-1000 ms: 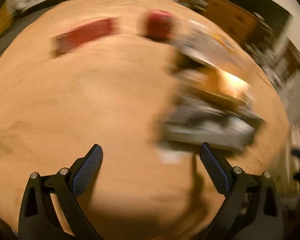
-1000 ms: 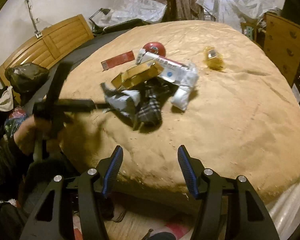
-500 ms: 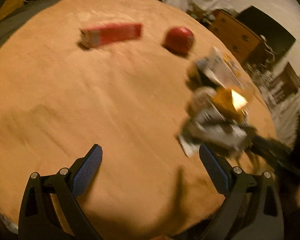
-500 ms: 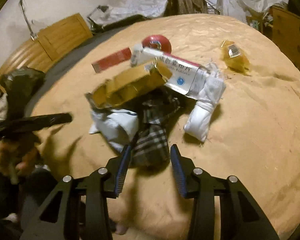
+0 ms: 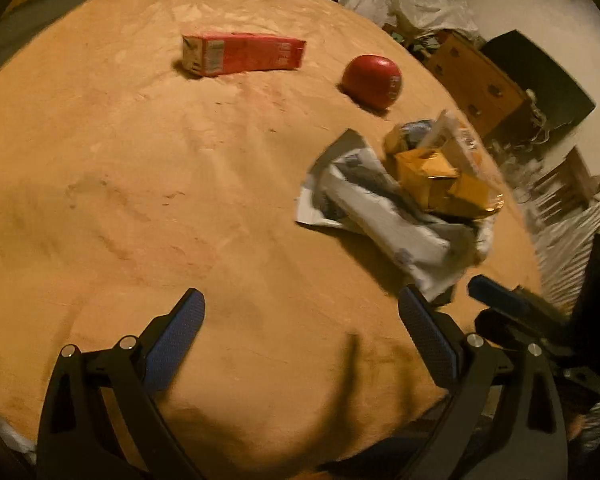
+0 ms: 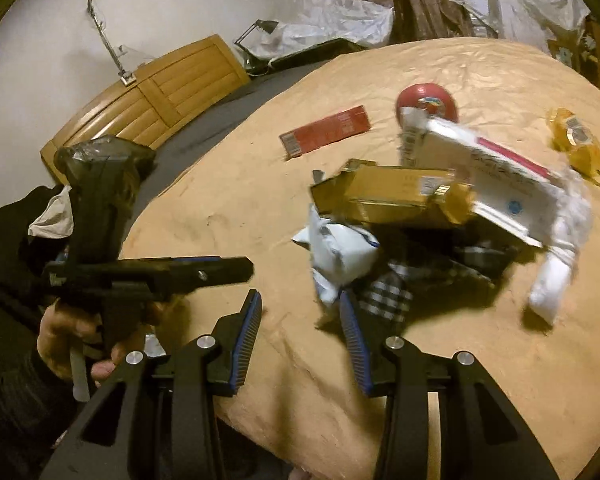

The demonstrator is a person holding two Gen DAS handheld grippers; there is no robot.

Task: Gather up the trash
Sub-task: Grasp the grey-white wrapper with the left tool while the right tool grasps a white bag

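Trash pile smeared w/ motion blur, print on the white box unreadable. Checked wrapper half buried under pile. Right gripper cut off at frame edge, blurry. Yellow packet label too small to read.

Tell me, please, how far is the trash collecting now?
Done: nothing looks collected. In hand: nothing; the left hand-held gripper is open, the right hand-held gripper open at the wrapper pile edge. Remaining: the pile, red carton, red round pack, yellow wrapper, all on the bedspread.
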